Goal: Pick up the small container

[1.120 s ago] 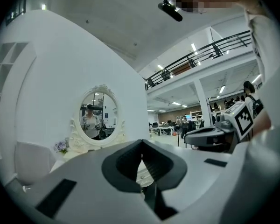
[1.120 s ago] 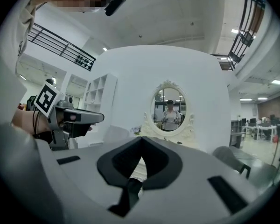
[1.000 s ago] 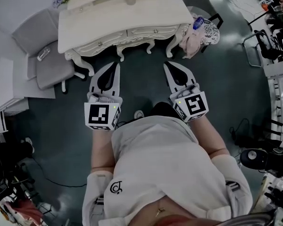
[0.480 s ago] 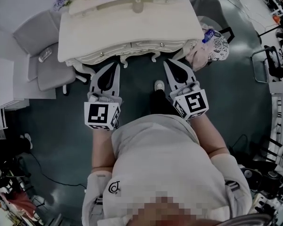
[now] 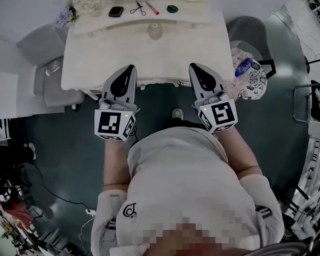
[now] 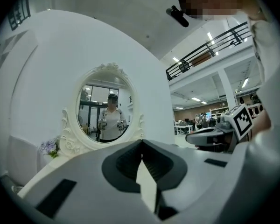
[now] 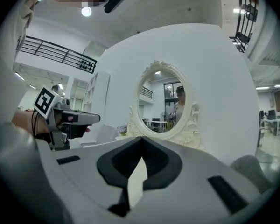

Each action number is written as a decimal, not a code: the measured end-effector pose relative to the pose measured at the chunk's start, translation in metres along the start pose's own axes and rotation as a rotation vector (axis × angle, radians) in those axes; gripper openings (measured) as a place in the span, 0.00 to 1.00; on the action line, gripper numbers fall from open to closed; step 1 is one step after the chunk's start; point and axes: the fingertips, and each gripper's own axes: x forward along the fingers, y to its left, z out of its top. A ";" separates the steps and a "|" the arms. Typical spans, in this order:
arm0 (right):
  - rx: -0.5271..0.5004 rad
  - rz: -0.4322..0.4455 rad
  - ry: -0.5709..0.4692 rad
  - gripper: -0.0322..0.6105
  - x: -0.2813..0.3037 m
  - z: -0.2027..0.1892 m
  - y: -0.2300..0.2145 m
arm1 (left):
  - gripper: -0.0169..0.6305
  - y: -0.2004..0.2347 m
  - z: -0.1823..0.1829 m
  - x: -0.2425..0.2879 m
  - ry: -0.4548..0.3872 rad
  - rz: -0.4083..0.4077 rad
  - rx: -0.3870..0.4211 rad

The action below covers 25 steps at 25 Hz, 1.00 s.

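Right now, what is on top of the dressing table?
Back ledge of the dressing table: dark flat item, scissors, red stick, green round piece. Main top: pale round container. The left claw and right claw hide strips near the front.

L grey two-jaw gripper & R grey two-jaw gripper both held out in front of torso, side by side, approx level, well apart, tips pointing fwd & slightly toward each other. Both sets of jaws closed tip to tip, nothing betw. them. L black-and-white marker cube & R black-and-white marker cube sit at the rear ends, by the hands. Bare forearms run back to white sleeves; elbows bent, close to body.
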 end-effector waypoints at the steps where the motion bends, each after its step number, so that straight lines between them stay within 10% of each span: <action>1: -0.003 0.008 0.003 0.06 0.008 -0.002 -0.012 | 0.05 0.002 -0.002 0.014 0.000 0.008 0.003; 13: 0.085 0.043 0.089 0.06 0.090 -0.046 -0.086 | 0.05 0.032 -0.060 0.123 0.123 0.040 0.016; 25: 0.089 -0.001 0.119 0.06 0.158 -0.085 -0.101 | 0.05 0.067 -0.133 0.191 0.166 -0.181 -0.068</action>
